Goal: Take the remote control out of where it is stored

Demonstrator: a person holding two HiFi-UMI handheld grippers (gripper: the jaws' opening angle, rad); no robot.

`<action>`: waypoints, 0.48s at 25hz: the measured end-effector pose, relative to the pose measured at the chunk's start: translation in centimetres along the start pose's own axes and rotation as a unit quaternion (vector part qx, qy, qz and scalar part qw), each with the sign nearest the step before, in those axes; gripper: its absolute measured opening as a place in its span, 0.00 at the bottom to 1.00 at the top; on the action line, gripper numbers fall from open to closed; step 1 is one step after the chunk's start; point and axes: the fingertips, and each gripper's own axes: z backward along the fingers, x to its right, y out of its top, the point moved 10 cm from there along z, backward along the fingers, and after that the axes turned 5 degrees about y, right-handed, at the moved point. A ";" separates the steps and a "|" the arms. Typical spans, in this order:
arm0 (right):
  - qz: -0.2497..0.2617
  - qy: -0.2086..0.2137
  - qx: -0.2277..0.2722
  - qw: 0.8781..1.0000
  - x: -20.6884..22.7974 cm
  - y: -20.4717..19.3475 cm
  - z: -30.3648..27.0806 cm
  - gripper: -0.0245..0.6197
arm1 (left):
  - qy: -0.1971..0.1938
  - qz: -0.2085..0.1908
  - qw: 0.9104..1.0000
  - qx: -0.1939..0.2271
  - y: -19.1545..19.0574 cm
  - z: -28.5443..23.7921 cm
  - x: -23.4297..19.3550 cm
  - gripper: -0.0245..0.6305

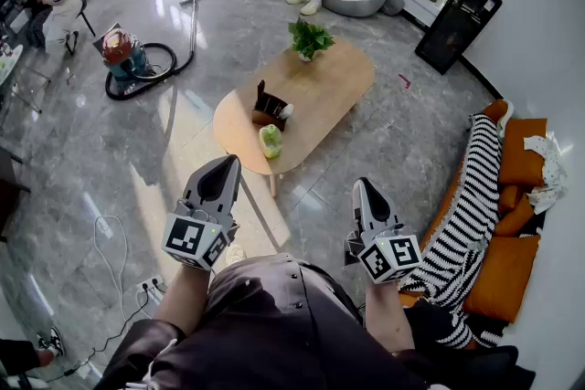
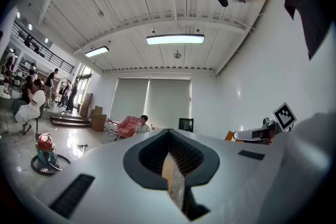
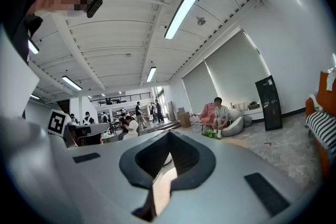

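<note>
Looking down, we see the oval wooden table (image 1: pixel 320 91) at 12 o'clock, its length running from 7 to 1 o'clock. A dark holder (image 1: pixel 265 108) stands near its 7 o'clock end. We cannot tell whether the remote control sits inside or which way it points. Our left gripper (image 1: pixel 226 165) and right gripper (image 1: pixel 364 187) hover short of the table, jaws pressed together, holding nothing.
</note>
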 end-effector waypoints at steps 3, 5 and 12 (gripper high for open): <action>-0.002 -0.004 0.001 1.000 0.9 0.6 1.0 0.05 | 0.001 -0.001 1.000 -0.003 0.0 0.3 1.2 0.05; 0.001 -0.005 0.004 1.000 1.4 0.9 1.7 0.05 | 0.001 -0.001 1.000 -0.004 0.0 0.3 1.9 0.05; 0.004 -0.022 0.006 1.000 3.9 1.3 5.9 0.05 | 0.006 0.005 1.000 -0.001 -0.6 -0.2 4.8 0.05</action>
